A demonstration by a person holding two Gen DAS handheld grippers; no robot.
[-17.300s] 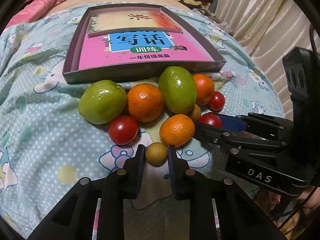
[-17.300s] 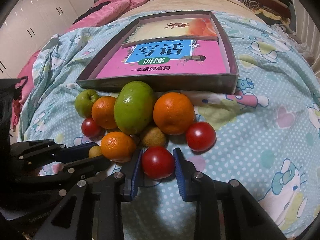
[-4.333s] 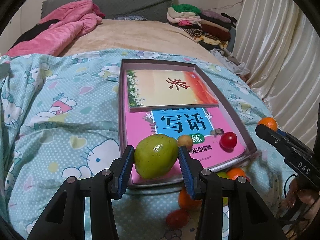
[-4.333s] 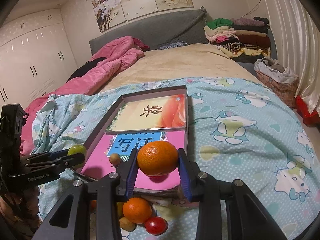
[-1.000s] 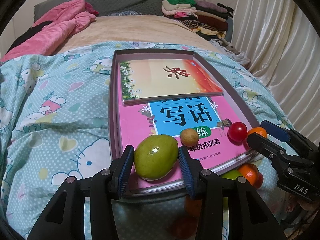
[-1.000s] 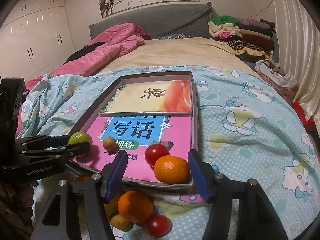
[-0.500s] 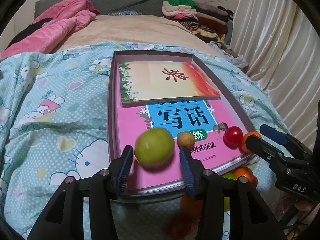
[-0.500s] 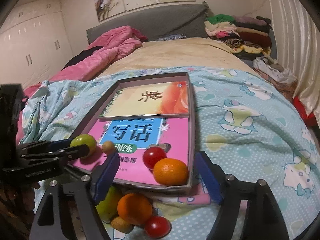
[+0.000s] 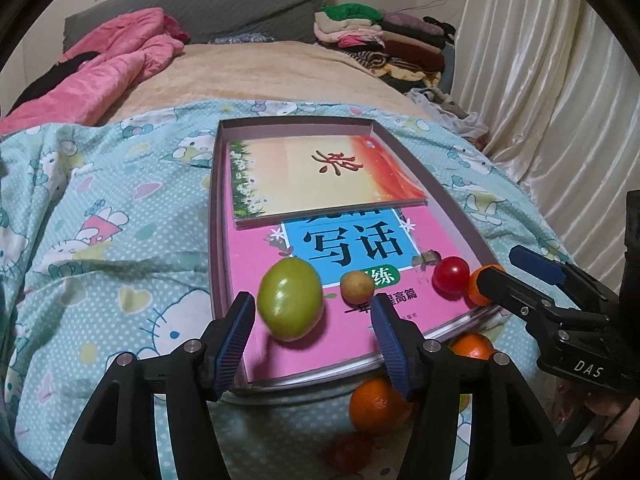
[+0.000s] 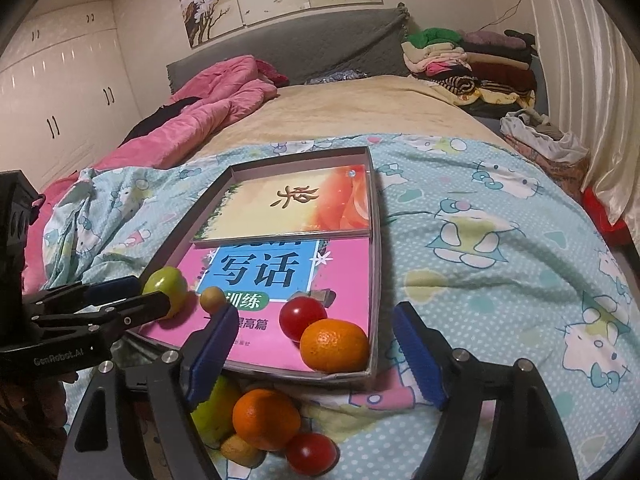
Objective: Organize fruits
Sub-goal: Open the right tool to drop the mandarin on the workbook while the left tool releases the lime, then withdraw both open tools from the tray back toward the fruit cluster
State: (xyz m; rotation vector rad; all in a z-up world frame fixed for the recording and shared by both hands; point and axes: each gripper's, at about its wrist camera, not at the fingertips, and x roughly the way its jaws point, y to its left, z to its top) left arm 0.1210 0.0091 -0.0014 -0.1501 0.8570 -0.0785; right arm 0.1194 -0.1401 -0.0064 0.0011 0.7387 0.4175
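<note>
Both grippers stand over the tray's [image 9: 460, 216] near edge – the left gripper [image 9: 310, 330] opening around a freed green fruit [image 9: 290, 304], the right gripper [image 10: 316, 356] wide beside a released orange [image 10: 334, 345] in the near right corner

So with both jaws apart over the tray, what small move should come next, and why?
Probably draw both grippers back toward the loose pile in front of the tray. The left gripper is opening off the green fruit, the right gripper stands clear of the orange, and another orange, a tomato and more fruit lie outside.
</note>
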